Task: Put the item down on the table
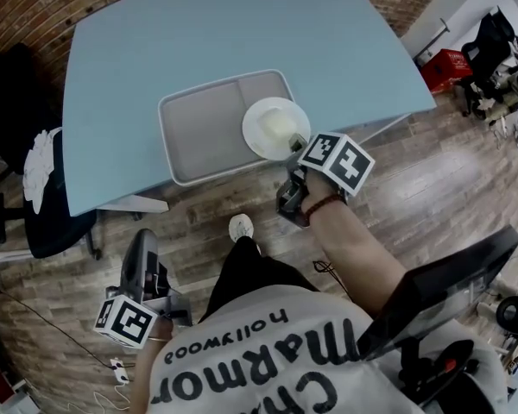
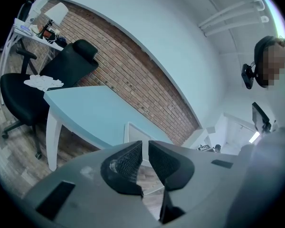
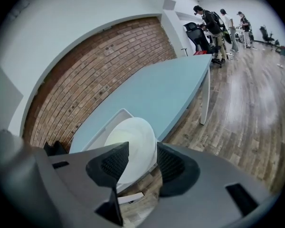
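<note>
Now: plate lies on right end of grey tray, at near edge of blue table. Your right gripper sits at plate's near rim, jaws spread wide and pads clear of it, so tray alone carries plate. Your left gripper hangs low at near left, off table, jaws almost together, empty; not needed here. Judgement: put-down about complete.
</note>
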### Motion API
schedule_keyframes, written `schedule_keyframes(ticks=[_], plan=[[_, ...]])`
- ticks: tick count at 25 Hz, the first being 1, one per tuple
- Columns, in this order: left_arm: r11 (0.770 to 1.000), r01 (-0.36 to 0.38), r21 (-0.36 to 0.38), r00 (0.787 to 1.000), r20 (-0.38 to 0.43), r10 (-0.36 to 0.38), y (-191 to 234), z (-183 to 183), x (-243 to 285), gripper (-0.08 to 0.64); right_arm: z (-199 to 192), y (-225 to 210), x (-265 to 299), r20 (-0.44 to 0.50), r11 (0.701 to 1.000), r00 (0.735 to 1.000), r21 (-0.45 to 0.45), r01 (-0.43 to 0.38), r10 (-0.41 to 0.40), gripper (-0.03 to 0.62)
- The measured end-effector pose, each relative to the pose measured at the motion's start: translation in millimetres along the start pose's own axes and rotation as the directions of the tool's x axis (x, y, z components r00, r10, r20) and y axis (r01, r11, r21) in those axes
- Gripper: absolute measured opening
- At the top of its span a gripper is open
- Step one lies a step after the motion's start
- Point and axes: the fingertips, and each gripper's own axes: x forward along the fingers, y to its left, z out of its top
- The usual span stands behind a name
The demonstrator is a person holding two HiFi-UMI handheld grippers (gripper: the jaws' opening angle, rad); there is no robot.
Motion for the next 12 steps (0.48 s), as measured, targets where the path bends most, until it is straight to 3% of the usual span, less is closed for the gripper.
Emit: schedule_keyframes(ticks=[4,7,10,12], plan=[[1.0,0.008,0.0,1.0,0.002,-0.008,-2.4,-0.3,-2.1,0.044,3.4,-0.4,-8.0,0.018,0.999,0.999,0.016,-0.028,0.028,0.17],[1.0,0.017,0.004,1.0,0.006,-0.017,-6.6,-1.3,-4.4,0.044,12.8,6.0,-19.2,0.055,0.991,0.99,0.032,-0.131,0.129,0.169],[1.0,0.028,0.011,1.0,0.01,-0.028,-12.6,-1.9,-7.4,0.044,25.7,25.3,-40.0,0.09,0.941,0.938,0.012,-0.337,0.335,0.167],[0.999,0.038,0.016,0.999,0.013,-0.038,-17.3,-1.4,-8.5,0.044,35.0,33.8,-56.4,0.115,0.906,0.899,-0.032,-0.422,0.423,0.132]])
